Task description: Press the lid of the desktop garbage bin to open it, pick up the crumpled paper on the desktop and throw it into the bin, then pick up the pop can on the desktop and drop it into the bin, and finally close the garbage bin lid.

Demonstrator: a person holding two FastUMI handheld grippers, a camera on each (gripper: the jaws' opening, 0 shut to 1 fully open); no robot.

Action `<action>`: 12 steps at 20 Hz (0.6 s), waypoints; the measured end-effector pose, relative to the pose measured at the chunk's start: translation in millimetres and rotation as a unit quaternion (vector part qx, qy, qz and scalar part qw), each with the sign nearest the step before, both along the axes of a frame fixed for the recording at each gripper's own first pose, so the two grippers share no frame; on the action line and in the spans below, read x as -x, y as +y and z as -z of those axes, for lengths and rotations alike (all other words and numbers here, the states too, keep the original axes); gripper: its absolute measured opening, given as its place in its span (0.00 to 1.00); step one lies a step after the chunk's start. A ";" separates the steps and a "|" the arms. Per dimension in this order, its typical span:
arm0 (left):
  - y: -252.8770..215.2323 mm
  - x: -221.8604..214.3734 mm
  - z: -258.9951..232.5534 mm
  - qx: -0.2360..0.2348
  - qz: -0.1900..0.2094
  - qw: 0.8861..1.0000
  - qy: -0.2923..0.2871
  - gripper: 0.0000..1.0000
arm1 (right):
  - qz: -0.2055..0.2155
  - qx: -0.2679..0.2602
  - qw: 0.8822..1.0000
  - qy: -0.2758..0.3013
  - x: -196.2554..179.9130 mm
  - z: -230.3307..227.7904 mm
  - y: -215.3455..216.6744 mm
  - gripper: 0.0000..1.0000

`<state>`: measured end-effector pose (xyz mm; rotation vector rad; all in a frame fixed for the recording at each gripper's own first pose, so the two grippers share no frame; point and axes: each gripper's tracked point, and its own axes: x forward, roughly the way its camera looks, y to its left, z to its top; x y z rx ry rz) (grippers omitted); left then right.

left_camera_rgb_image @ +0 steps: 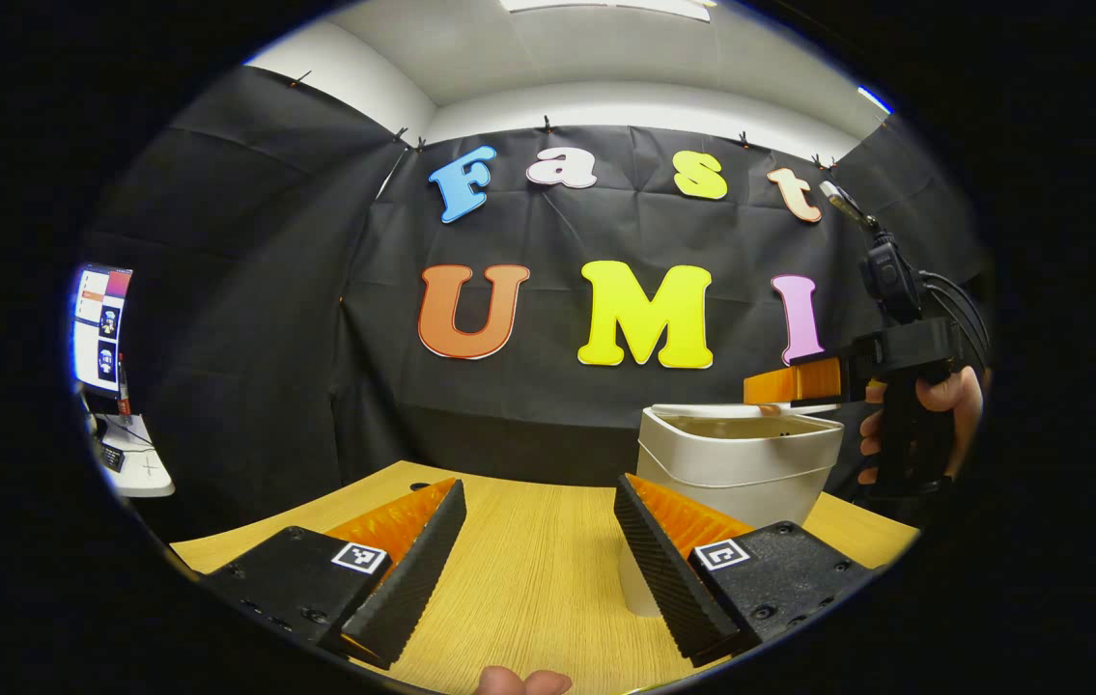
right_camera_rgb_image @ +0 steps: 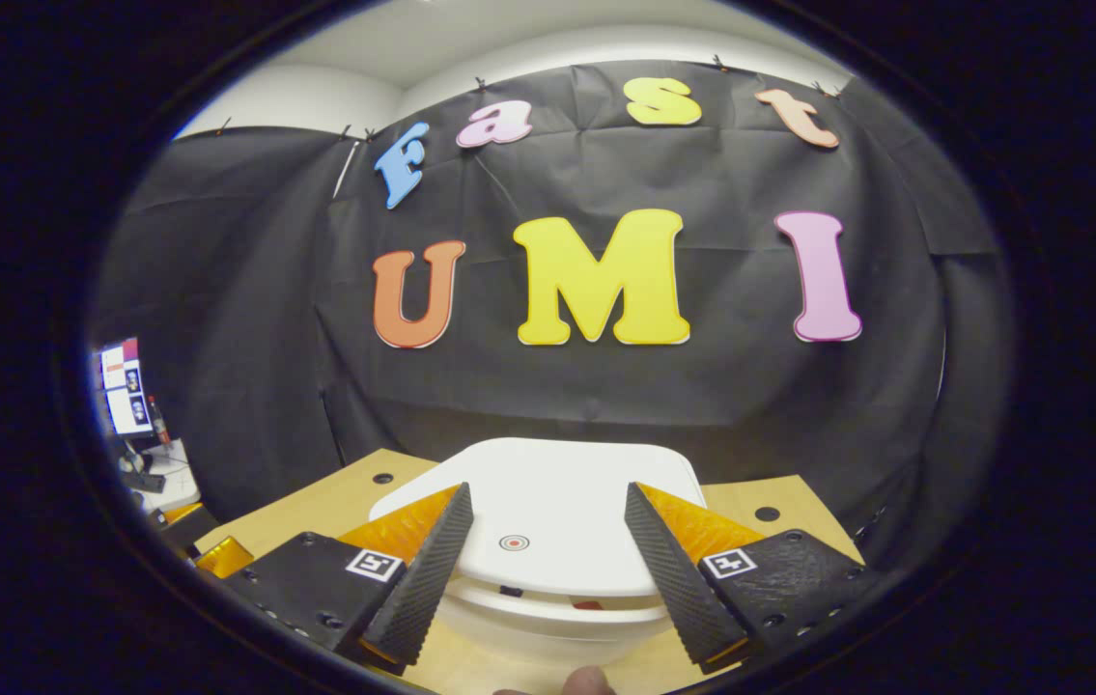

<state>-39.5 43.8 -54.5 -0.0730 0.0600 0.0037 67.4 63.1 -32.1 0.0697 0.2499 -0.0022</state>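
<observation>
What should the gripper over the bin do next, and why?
Probably push the right gripper straight down to shut the lid. It hovers open above the white lid, which looks slightly raised off the bin, and neither gripper holds anything.

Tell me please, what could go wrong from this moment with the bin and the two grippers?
1. The right gripper hangs open above the white lid; a press away from the round mark may fail to work the lid.
2. The bin stands near the table edge, so a skewed push might tip or slide it.
3. The left gripper, open beside the bin, could bump it.
</observation>
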 end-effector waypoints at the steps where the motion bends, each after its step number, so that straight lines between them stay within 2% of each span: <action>1: -0.1 0.6 2.4 0.002 0.000 1.000 0.001 0.99 | 0.004 0.003 1.000 -0.004 1.8 0.0 -0.6 0.97; 3: -0.3 -0.8 4.1 0.005 -0.001 1.000 0.002 0.99 | 0.012 0.009 1.000 -0.008 5.9 0.9 -2.4 0.94; 9: -2.9 -1.5 0.8 0.004 -0.003 1.000 -0.005 0.99 | 0.021 0.026 0.999 -0.011 10.4 9.9 -1.9 0.96; 12: 0.0 -1.1 7.2 -0.004 -0.005 1.000 0.005 0.99 | 0.025 0.013 1.000 -0.013 9.3 12.7 -2.9 0.96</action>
